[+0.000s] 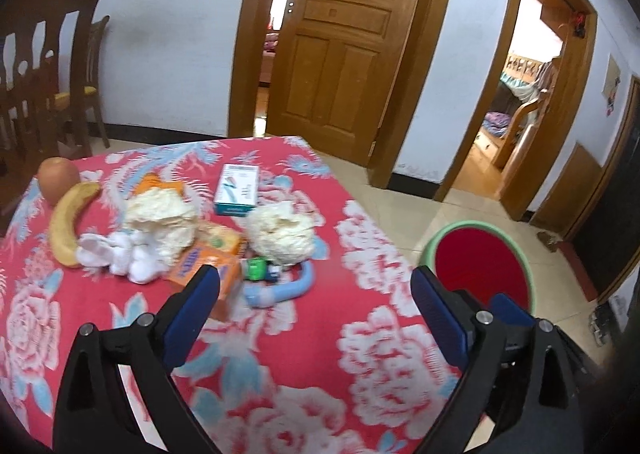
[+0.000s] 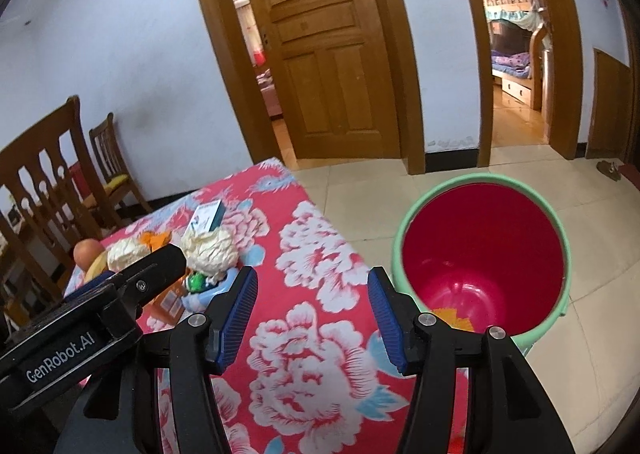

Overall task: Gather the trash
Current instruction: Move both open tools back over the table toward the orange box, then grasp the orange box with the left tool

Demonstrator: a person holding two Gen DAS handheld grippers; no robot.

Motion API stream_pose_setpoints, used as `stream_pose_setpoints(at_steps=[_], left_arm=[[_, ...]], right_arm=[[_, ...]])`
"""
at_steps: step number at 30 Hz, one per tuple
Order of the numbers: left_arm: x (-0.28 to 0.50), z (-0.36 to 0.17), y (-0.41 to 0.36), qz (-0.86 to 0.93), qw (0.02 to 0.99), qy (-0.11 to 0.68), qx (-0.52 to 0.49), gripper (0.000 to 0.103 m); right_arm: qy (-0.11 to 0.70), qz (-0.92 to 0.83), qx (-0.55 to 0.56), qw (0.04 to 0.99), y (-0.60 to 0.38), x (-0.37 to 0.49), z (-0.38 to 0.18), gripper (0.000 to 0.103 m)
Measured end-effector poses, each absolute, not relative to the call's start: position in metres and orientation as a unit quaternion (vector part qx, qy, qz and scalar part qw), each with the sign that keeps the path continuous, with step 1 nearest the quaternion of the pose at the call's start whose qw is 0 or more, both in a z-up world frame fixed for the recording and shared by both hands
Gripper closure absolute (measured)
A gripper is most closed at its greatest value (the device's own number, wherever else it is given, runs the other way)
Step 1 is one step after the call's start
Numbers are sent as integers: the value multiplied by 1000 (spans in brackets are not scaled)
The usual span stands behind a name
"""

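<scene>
The crumpled paper wads lie on the surface ahead of the left gripper, nearer it than the right gripper; both jaws gape empty, the bin standing on the floor to the right

Empty right gripper betw. floral tablecloth & red bin w/ green rim.
</scene>
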State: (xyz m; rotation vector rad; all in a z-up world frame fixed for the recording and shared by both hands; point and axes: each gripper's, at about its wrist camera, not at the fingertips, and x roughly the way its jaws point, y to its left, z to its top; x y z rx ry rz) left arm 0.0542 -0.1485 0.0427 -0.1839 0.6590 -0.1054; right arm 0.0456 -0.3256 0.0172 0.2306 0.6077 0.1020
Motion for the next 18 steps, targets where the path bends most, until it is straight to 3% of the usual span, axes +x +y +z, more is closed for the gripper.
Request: stream_pose_setpoints(at_steps=[9,18], left_arm=[[64,28,-122,-38,936,333,-112,6],[76,8,-119,3,935,348,-65,6]], right_arm=[[308,57,101,944,-312,49,13,44],[297,74,129,943,-312,48,11,43]])
